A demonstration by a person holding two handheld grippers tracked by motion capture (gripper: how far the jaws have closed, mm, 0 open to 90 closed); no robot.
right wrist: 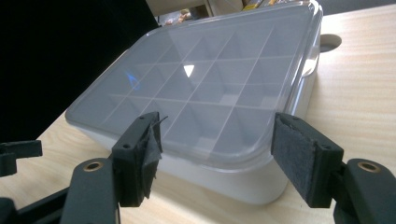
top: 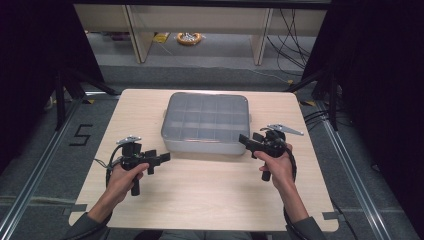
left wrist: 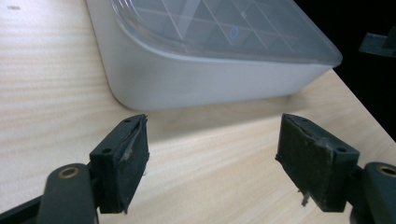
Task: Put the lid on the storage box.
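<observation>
- Left gripper: the jaws stand wide apart with nothing between the pads. The compartment box sits ahead of the fingertips and slightly to their far side, apart from them; the left gripper view looks at the box's near left corner and long white wall.
- Compartment box: a white tray under a clear lid, gridded into cells that look empty. It rests flat between the two grippers, lid seated all round as far as can be seen.
- Right gripper: the jaws are likewise spread, holding nothing. The fingertips sit just beside the box's near right corner; in the right gripper view the lid's edge lies just past the pads.
- Step in hand, as judged: approach to the box from both ends. Bring each pair of pads level with the lid's rim, square to the wall, before closing; the rounded corners may let a slanted grip slip.
- Match the two sides so the box does not skew across the table.
- Surface: pale wood-grain tabletop, smooth, bare around the box.
- Room: grey floor, dark curtains either side, light shelving legs and loose cables beyond the far edge.
</observation>
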